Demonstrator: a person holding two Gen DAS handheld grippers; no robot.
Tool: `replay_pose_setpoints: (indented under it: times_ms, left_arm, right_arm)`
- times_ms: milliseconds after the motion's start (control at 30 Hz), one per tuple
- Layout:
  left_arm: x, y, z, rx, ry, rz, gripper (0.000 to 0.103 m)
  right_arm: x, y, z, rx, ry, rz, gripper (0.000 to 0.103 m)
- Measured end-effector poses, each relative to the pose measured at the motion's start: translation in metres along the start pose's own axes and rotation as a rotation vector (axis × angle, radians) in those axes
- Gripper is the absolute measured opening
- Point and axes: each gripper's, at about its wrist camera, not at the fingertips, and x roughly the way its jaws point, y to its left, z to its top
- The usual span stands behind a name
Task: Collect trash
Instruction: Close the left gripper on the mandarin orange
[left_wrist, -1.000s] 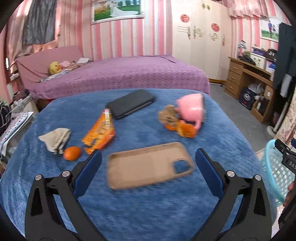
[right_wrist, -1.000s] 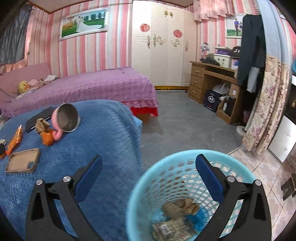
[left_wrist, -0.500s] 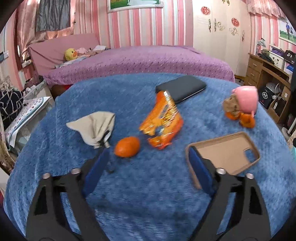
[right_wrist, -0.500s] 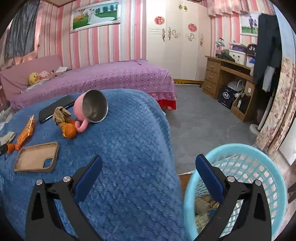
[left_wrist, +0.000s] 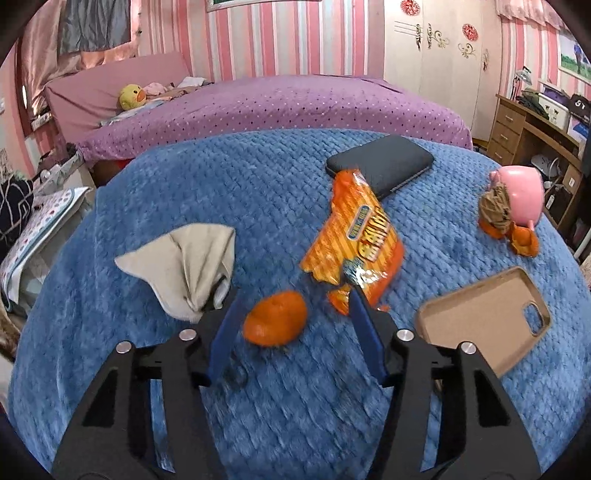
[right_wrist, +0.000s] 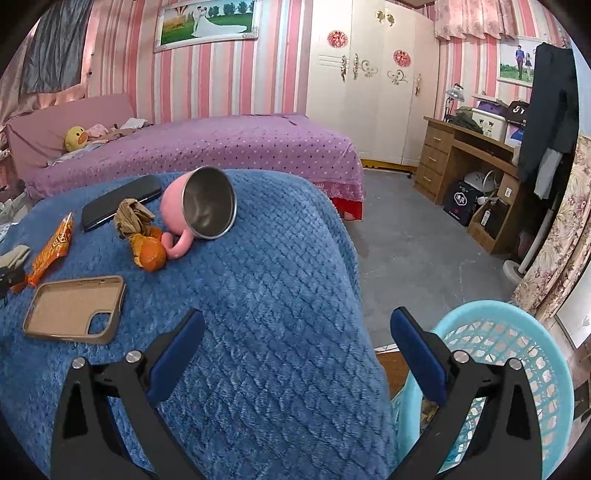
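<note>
Two grippers are in view, each with black arms and blue finger pads. The left gripper (left_wrist: 291, 314) sits low over the blue quilted blanket (left_wrist: 258, 192), its fingers spread on either side of a round orange peel piece (left_wrist: 275, 318); whether the pads touch the peel cannot be told. The right gripper (right_wrist: 297, 341) hangs with its fingers wide apart and nothing between them, above the blanket's right edge and the pale blue plastic lattice basket (right_wrist: 517, 339) on the floor beside it. Some brown scraps show inside the basket.

Just beyond the left gripper lies a crumpled orange foil snack wrapper (left_wrist: 358, 247), its near end close to the right finger. To the left of the peel rests a folded beige cloth (left_wrist: 192, 262). A tan phone case (left_wrist: 484, 317), lying inside-up, is to the right. A black flat phone-shaped slab (left_wrist: 380, 164) lies behind the wrapper, touching its far end. At the far right, a pink mug with a steel interior (right_wrist: 201, 206) lies on its side, with a crumpled brown paper wad (right_wrist: 131, 218) and more orange peel (right_wrist: 149, 253) against it.

Behind the blanket stands a bed with a purple dotted cover (right_wrist: 221, 144). Pink striped walls, a cream wardrobe (right_wrist: 369, 81) and a wooden desk (right_wrist: 469, 155) surround a grey floor.
</note>
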Motion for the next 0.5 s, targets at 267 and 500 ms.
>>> replay_pose_setpoints:
  times_ms: [267, 500]
  left_arm:
    - [0.017, 0.010, -0.001, -0.045, 0.060, -0.051, 0.040]
    - [0.009, 0.006, -0.003, -0.031, 0.043, -0.069, 0.024]
  right_arm:
    - [0.000, 0.001, 0.000, -0.003, 0.005, 0.003, 0.098]
    - [-0.001, 0.012, 0.002, -0.055, -0.004, -0.005, 0.098]
